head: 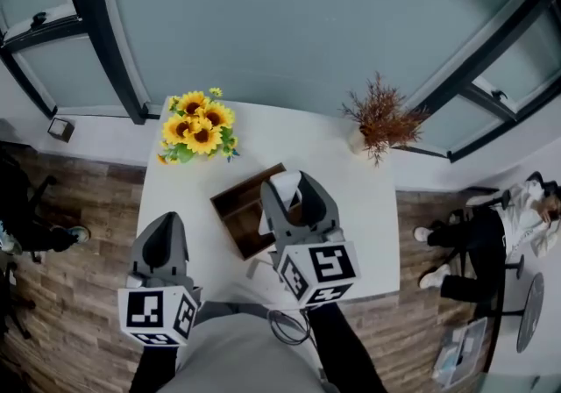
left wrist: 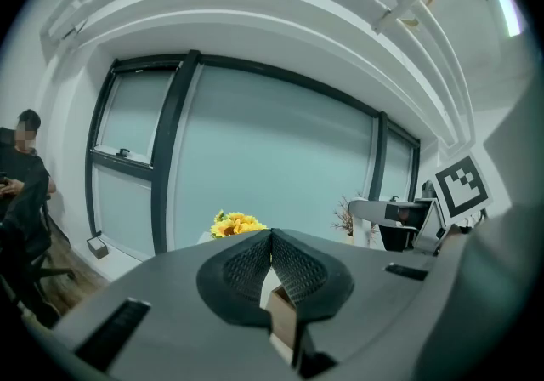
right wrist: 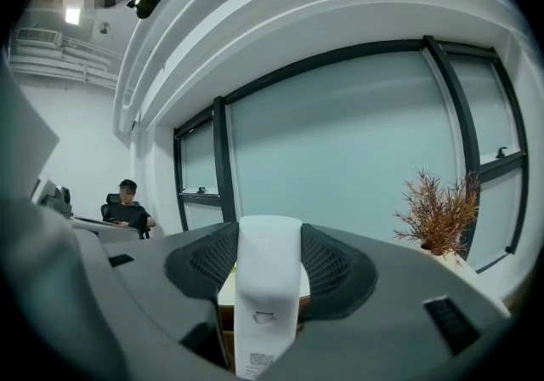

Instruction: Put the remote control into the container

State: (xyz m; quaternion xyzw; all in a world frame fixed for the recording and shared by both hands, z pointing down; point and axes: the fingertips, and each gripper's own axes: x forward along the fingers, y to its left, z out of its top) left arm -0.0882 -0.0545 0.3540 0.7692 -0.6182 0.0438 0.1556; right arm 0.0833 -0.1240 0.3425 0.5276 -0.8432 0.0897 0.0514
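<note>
Right tool (right wrist: 269, 245) clamps the remote (right wrist: 268, 290) over the container (head: 235, 207); left tool (left wrist: 272, 241), near left, closed, empty.

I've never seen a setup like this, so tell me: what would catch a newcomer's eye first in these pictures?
The bright sunflowers at the far left corner of the white table stand out first, with a rusty dried plant at its far right corner. In the middle, the right tongs grip a white remote control over an open wooden container.
</note>
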